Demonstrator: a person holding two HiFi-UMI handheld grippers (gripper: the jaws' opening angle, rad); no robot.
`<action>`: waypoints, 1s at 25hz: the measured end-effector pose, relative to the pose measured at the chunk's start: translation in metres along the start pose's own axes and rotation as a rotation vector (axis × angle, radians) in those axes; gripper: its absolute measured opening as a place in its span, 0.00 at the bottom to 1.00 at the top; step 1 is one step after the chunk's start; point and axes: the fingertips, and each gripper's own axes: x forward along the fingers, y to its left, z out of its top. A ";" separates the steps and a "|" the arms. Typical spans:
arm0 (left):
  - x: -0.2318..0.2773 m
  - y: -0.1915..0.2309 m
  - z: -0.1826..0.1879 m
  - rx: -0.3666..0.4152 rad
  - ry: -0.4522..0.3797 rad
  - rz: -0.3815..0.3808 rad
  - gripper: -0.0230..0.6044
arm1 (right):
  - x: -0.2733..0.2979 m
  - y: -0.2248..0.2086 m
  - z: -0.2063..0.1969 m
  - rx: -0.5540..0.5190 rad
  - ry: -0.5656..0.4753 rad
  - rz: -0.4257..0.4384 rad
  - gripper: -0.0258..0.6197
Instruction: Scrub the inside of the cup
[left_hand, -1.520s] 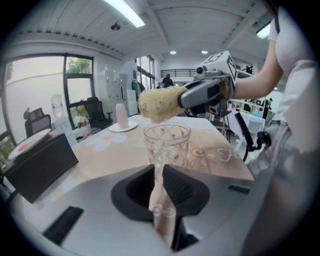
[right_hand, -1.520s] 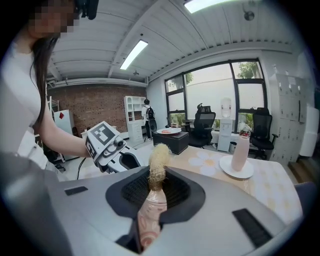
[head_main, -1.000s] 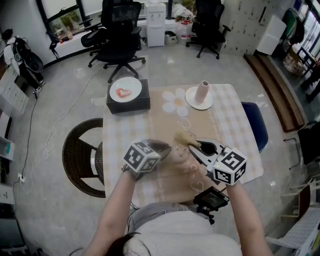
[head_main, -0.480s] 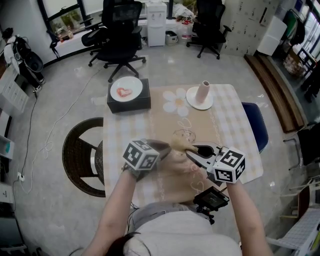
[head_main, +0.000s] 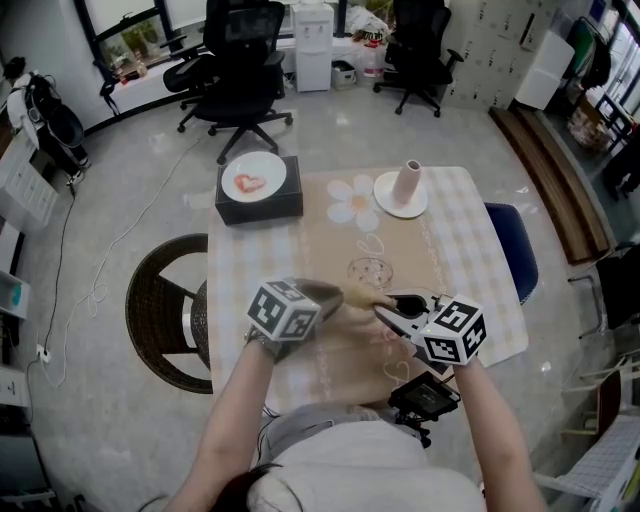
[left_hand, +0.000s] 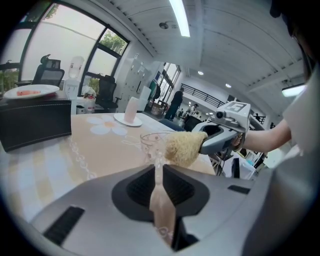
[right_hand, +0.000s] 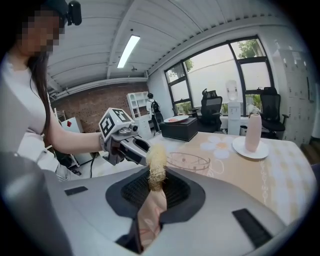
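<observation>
A clear glass cup (head_main: 370, 271) stands on the beige tablecloth at mid-table; it also shows just past my left jaws (left_hand: 152, 142) and on the cloth (right_hand: 187, 161). My left gripper (head_main: 338, 295) (left_hand: 158, 161) reaches to the cup's near rim, pads closed on the thin glass wall. A tan loofah sponge (head_main: 360, 297) (left_hand: 182, 147) (right_hand: 156, 167) is clamped in my right gripper (head_main: 385, 305) (right_hand: 155, 187). The sponge hangs just outside the cup, by its near rim. In the right gripper view it hides the left gripper's (right_hand: 142, 149) tips.
A black box (head_main: 258, 205) with a white plate on it sits at the table's far left. A pink vase (head_main: 405, 182) on a white dish stands at the far right. A round wicker chair (head_main: 165, 310) is left of the table, a blue seat (head_main: 510, 250) right.
The right gripper has drawn back toward me with the sponge, which lay over the cup a second ago; the cup's mouth now shows. The left gripper has stayed put.
</observation>
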 end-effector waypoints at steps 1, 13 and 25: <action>0.000 0.000 0.000 -0.003 -0.002 0.000 0.12 | 0.000 0.000 -0.002 0.000 0.008 -0.002 0.13; 0.001 0.001 -0.002 -0.015 -0.005 0.000 0.12 | 0.007 0.002 -0.042 -0.025 0.115 -0.018 0.13; -0.003 0.012 -0.002 0.088 -0.004 0.071 0.12 | -0.004 0.019 -0.036 -0.054 0.093 0.102 0.14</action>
